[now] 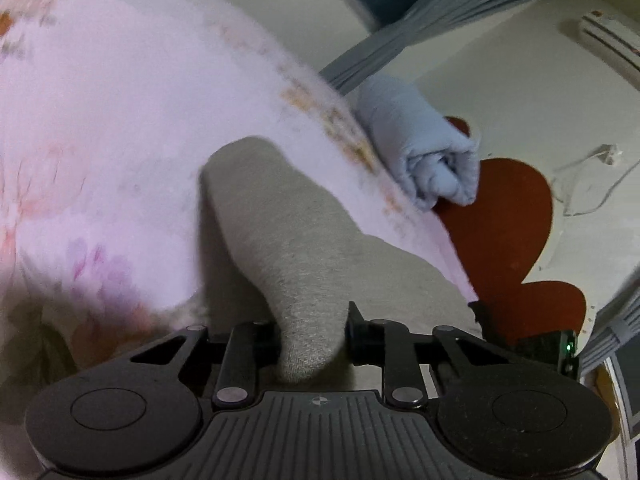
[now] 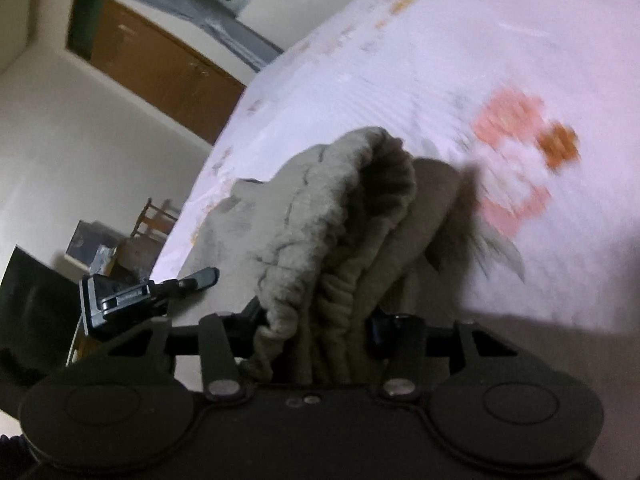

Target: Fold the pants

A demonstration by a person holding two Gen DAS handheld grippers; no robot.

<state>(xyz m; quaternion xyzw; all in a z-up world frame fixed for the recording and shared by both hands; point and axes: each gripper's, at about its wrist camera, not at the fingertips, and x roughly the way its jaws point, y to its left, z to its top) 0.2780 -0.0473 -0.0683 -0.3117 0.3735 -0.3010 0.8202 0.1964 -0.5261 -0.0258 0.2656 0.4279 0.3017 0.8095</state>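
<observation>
Grey knit pants (image 1: 288, 236) lie on a pale floral bedsheet (image 1: 104, 112). In the left wrist view a fold of one pant leg runs back between the fingers of my left gripper (image 1: 312, 336), which is shut on it. In the right wrist view the bunched elastic waistband of the pants (image 2: 344, 216) stands up from the sheet (image 2: 440, 64), and my right gripper (image 2: 320, 328) is shut on that thick bundle. The other gripper (image 2: 132, 296) shows at the left of that view beside the cloth. Both fingertip pairs are mostly buried in fabric.
A rolled light-blue cloth (image 1: 420, 140) lies at the bed's edge over a red heart-shaped mat (image 1: 504, 216) on the floor. A white cable (image 1: 592, 176) trails on the floor. A wooden wardrobe (image 2: 160, 68) and a chair (image 2: 154, 216) stand beyond the bed.
</observation>
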